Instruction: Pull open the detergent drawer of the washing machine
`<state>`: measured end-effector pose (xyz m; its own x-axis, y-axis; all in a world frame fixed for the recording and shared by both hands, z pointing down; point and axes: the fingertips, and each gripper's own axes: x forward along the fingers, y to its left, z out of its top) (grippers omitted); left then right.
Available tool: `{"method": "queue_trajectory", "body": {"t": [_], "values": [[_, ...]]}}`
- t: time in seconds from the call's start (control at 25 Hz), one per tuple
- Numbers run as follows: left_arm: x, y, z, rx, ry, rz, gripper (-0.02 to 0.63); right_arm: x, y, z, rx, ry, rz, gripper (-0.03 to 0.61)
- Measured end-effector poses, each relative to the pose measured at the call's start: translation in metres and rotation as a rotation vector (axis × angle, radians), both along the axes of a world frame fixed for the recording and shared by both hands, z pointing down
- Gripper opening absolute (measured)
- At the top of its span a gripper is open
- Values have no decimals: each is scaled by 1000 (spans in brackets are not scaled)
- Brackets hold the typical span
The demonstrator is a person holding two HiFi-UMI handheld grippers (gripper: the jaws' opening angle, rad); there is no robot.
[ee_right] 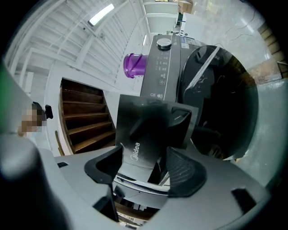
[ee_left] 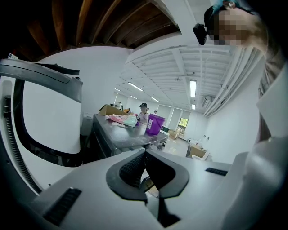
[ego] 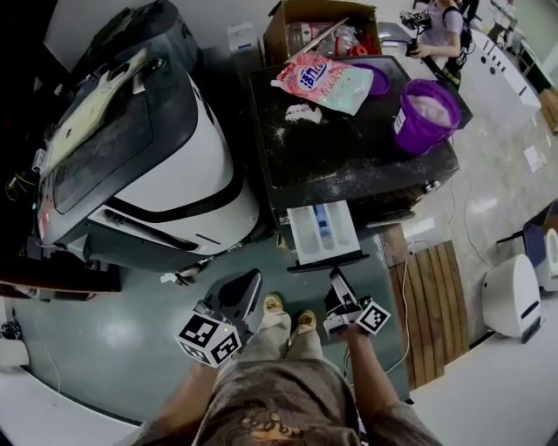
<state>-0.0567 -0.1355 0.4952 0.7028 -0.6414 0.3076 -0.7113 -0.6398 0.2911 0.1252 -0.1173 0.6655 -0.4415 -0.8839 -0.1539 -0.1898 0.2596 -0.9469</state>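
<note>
The washing machine (ego: pixel 349 148) has a dark, powder-dusted top, and its white detergent drawer (ego: pixel 323 228) stands pulled out toward me. My right gripper (ego: pixel 336 277) is just in front of the drawer's front edge, rolled on its side. In the right gripper view, the dark drawer front (ee_right: pixel 144 130) with its brand lettering reaches in between the spread jaws of the right gripper (ee_right: pixel 144 159). A gap shows beside the right pad (ee_right: pixel 182 168). My left gripper (ego: pixel 251 280) hangs lower left of the drawer. Its jaws (ee_left: pixel 145 155) meet at the tips with nothing in them.
A purple bucket (ego: pixel 425 113), a pink detergent bag (ego: pixel 324 81) and spilled powder lie on the machine top. A large black-and-white machine (ego: pixel 148 157) stands at the left and a wooden pallet (ego: pixel 432 309) at the right. A cardboard box (ego: pixel 318 30) and a person (ego: pixel 440 26) are behind.
</note>
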Motion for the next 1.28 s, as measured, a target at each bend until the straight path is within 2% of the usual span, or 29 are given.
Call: {"method": "queue_trajectory", "body": {"t": [0.48, 0.64, 0.76, 0.92, 1.16, 1.28], "values": [[23, -15, -24, 34, 54, 87, 23, 56, 12, -72, 15, 170, 91, 293], [24, -17, -31, 39, 62, 120, 23, 55, 8, -109, 34, 260, 80, 288], [22, -21, -37, 49, 68, 131, 23, 50, 4, -136, 58, 290, 84, 281], [17, -27, -47, 71, 76, 133, 23, 42, 4, -149, 18, 339, 87, 265], [11, -32, -57, 94, 93, 118, 23, 14, -1, -191, 95, 549, 41, 208], [7, -35, -59, 104, 100, 100, 23, 1, 0, -202, 127, 677, 19, 159]]}}
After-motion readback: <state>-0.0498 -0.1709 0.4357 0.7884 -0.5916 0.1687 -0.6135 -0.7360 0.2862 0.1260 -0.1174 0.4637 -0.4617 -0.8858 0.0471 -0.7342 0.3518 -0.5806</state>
